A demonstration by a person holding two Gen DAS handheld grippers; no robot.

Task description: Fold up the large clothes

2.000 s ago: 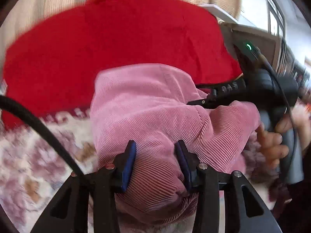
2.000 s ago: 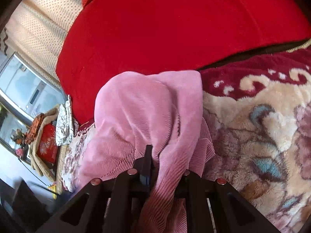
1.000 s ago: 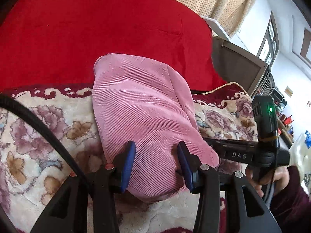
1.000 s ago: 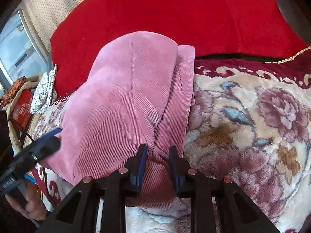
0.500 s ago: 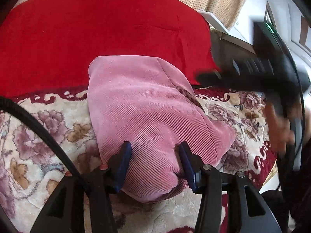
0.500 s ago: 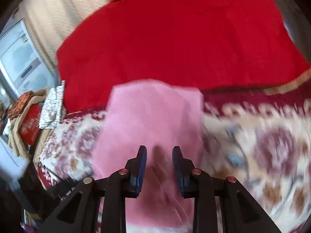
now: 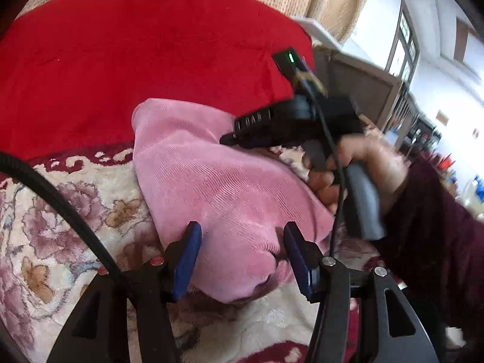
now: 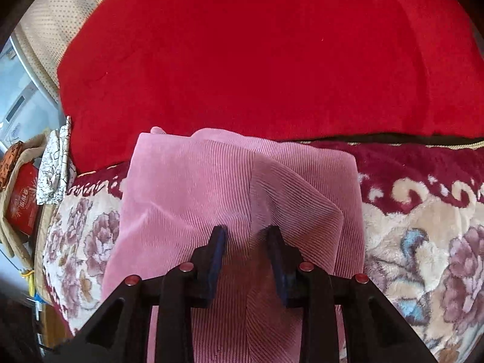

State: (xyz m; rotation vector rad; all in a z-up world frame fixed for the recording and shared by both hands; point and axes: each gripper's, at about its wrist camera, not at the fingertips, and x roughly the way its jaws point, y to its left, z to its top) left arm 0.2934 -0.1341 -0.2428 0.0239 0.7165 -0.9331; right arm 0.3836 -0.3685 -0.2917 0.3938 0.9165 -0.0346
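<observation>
A folded pink corduroy garment (image 7: 205, 187) lies on a floral plush blanket (image 7: 60, 217); it also shows in the right wrist view (image 8: 193, 187). My left gripper (image 7: 240, 242) is open, its blue pads on either side of the garment's near end. My right gripper (image 8: 246, 242) is open just above the garment's near edge, nothing between its pads. The right gripper's black body (image 7: 290, 121) hovers over the garment's right side in the left wrist view, with the hand on its handle.
A red plush cover (image 8: 257, 54) lies behind the garment. A black cable (image 7: 60, 199) crosses the left wrist view. A red box and a crumpled cloth (image 8: 51, 166) sit off the blanket's left edge. A grey cabinet (image 7: 363, 87) stands at the right.
My right gripper let go of the garment's edge, opened, lifted off and swung back over the garment. My left gripper stayed open around the near end.
</observation>
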